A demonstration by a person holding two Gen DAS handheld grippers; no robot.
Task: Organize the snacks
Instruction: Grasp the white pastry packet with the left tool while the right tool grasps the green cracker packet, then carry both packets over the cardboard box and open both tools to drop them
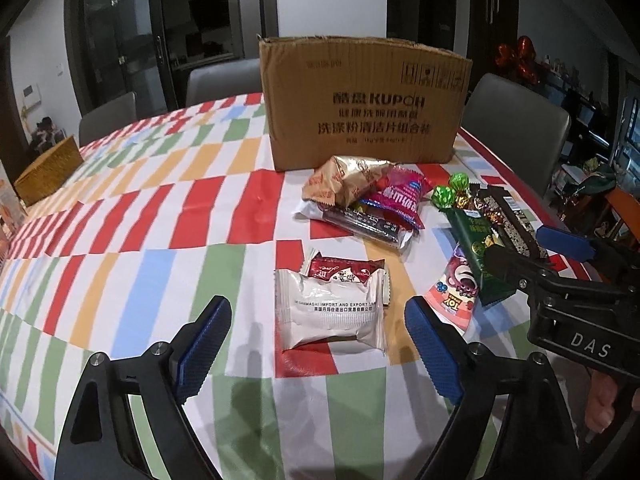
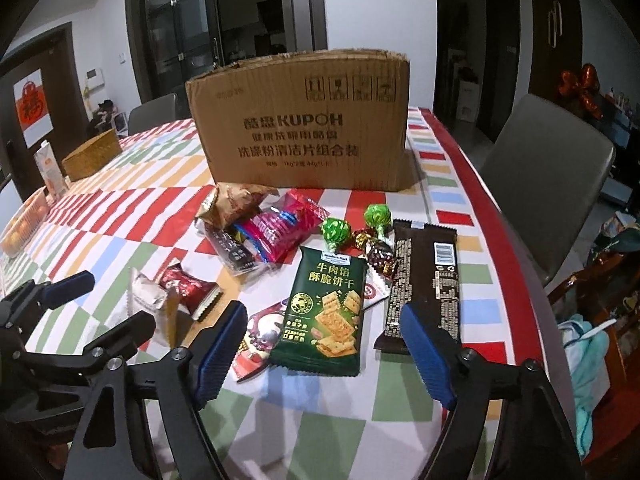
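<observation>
Snack packets lie on the checked tablecloth before a cardboard box (image 1: 362,102) (image 2: 304,120). A white pastry packet (image 1: 332,312) (image 2: 146,300) lies just ahead of my open, empty left gripper (image 1: 318,344), over a red packet (image 1: 346,270) (image 2: 188,286). My open, empty right gripper (image 2: 322,350) hovers near a green cracker pack (image 2: 326,312) (image 1: 478,248), which overlaps a pink pouch (image 2: 258,340) (image 1: 454,292). A dark chocolate bar (image 2: 424,276) (image 1: 510,220) lies right of it. Foil candies (image 2: 374,236) (image 1: 452,192) and a pile of packets (image 2: 260,232) (image 1: 364,200) lie nearer the box.
A woven basket (image 2: 92,152) (image 1: 48,172) and an orange carton (image 2: 50,170) stand at the table's far left. Grey chairs (image 2: 548,184) (image 1: 516,128) stand round the table. The table's right edge (image 2: 516,264) runs close to the chocolate bar.
</observation>
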